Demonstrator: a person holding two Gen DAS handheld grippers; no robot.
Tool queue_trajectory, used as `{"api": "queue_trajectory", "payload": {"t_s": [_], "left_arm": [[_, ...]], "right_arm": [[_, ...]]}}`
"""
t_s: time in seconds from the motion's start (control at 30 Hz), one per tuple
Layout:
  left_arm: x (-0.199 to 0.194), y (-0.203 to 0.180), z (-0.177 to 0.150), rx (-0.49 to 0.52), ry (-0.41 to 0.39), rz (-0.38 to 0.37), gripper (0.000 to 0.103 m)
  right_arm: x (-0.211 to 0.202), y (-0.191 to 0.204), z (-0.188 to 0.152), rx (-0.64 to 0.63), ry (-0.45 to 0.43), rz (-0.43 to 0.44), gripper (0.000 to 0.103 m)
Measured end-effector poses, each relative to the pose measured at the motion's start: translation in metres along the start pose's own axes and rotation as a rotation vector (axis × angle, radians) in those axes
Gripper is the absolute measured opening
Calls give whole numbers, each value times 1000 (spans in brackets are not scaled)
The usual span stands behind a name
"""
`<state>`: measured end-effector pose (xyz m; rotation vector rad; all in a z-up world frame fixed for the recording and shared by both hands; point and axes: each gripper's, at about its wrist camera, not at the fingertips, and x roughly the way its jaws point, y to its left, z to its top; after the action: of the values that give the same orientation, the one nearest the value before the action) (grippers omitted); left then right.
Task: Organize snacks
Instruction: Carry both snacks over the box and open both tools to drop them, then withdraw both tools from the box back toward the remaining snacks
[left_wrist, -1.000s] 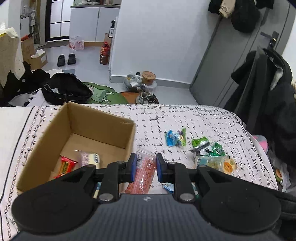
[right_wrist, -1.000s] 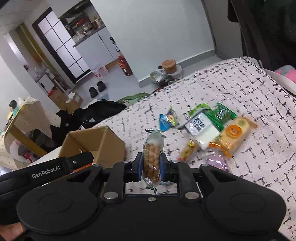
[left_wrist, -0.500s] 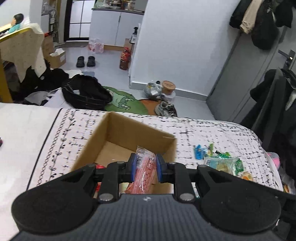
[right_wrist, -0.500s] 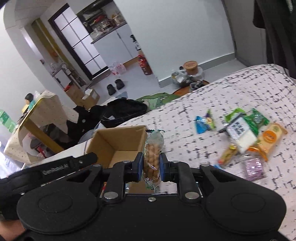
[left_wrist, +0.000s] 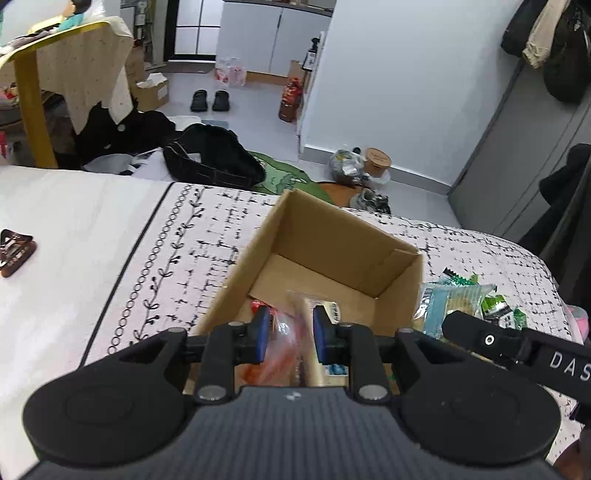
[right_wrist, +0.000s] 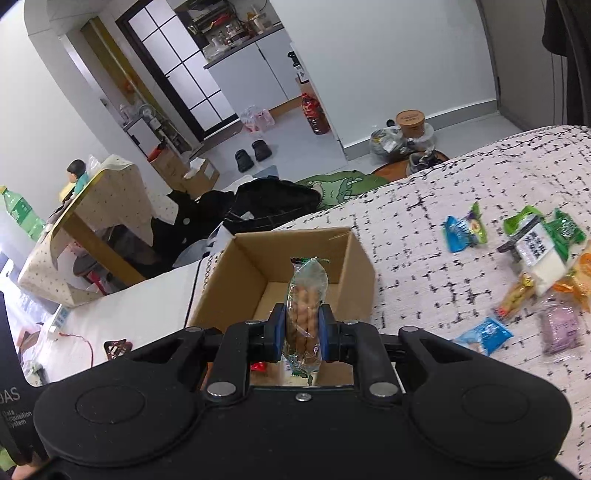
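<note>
Your left gripper (left_wrist: 288, 334) has swung from the loose snacks to over the box (left_wrist: 343, 236), and its jaws, clamped on the red pack (left_wrist: 286, 336) half a second ago, now stand a little wider with the pack blurred between them, so you seem to be releasing it into the box at 12 o'clock. Your right gripper (right_wrist: 302, 332) has followed and hangs over the box's near edge, still pinching the twist pack (right_wrist: 306, 295) upright. That one looks ready to drop next; the remaining snacks (right_wrist: 535, 254) lie on the bed at 2 o'clock.
</note>
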<state>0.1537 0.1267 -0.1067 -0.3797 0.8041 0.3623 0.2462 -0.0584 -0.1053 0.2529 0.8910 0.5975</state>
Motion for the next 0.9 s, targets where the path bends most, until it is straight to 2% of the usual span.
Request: {"api": "queue_trajectory", "payload": {"t_s": [0.3,0.4,0.47,0.53,0.6,0.7,0.77,0.83,0.9], "left_arm": [[-10,9,0,-17,-13,16,27],[-10,14,1,-20,-15,31,33],[-9,15,0,-26,-9,34,35],[-8,16,0,-30,-6,34,39],[-8,15,-1,-25,-10,35,45],[-8,10,-1,-16,-12,31,54],[-9,5,-1,-8,-14,20,59],[-9,0,-2,5,-15,18,68],[-10,-6,-3,15,-14,16,74]], "right_arm": [[10,16,-5,-9,27,24,18],[14,18,-7,-1,39,55,19],[17,17,-7,5,51,103,23],[17,14,-6,7,52,116,33],[15,10,-5,9,52,119,36],[9,2,-4,10,47,95,37],[5,-4,-4,16,39,69,42],[-1,-11,-5,19,25,38,52],[-7,-20,-6,16,11,14,55]]}}
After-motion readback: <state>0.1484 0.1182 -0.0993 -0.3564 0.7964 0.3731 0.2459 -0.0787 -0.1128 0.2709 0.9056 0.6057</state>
